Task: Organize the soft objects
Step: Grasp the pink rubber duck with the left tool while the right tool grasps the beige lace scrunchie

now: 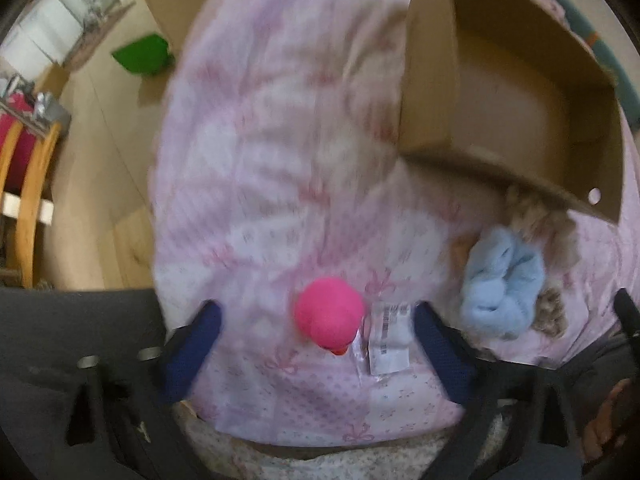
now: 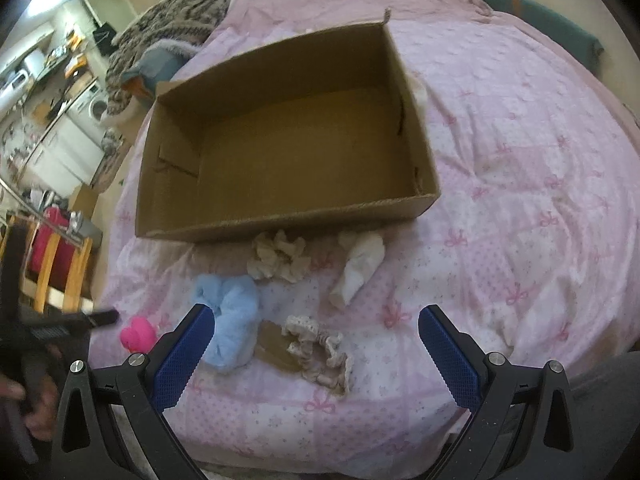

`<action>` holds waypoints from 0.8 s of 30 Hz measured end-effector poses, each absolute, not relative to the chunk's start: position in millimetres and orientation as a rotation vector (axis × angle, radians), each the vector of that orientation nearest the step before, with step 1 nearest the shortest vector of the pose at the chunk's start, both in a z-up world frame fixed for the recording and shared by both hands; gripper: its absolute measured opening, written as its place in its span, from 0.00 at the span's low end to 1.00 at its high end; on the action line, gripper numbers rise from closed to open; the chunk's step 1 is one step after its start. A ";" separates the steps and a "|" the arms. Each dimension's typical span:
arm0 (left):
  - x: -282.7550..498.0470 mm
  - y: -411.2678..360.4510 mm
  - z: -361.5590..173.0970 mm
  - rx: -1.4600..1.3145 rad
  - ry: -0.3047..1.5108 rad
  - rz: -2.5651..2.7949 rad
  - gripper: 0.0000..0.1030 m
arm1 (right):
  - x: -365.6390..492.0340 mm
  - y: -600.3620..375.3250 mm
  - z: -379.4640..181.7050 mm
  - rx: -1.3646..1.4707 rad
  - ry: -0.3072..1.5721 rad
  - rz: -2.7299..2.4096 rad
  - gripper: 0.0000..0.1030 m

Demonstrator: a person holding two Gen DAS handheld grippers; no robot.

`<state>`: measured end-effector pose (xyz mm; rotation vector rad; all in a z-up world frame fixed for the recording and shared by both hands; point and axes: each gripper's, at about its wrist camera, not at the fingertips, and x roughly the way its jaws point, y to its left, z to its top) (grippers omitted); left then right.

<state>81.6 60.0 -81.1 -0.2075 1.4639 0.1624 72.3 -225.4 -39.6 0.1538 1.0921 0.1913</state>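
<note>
An open cardboard box (image 2: 416, 152) stands on the pink bedspread (image 2: 520, 160); it also shows in the left wrist view (image 1: 432, 80). A pink soft toy (image 1: 329, 312) with a white tag (image 1: 388, 336) lies between the open fingers of my left gripper (image 1: 318, 312). It also shows at the left in the right wrist view (image 2: 138, 334). A fluffy blue scrunchie (image 2: 230, 316) (image 1: 500, 284), a beige scrunchie (image 2: 278, 260), a white cloth (image 2: 360, 270) and a frilly patterned scrunchie on card (image 2: 320, 348) lie in front of the box. My right gripper (image 2: 316, 324) is open and empty above them.
A grey knitted garment (image 2: 172, 20) lies at the bed's far left. A wooden chair (image 1: 28, 184) with red fabric, a green object (image 1: 142, 54) on the floor and a washing machine (image 2: 94, 106) are to the left. A teal cushion (image 2: 536, 12) is at the far right.
</note>
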 end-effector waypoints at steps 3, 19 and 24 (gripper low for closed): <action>80.6 63.1 -98.9 -0.275 1.513 0.169 0.65 | 75.2 -229.8 -43.8 0.183 1.104 0.183 1.00; 61.3 31.9 -49.1 -0.203 1.360 0.057 0.24 | 88.0 -250.4 -56.7 0.294 1.163 0.156 1.00; 74.6 33.0 -24.4 -0.142 1.301 0.039 0.24 | 93.1 -240.6 -80.1 0.303 1.297 0.201 0.70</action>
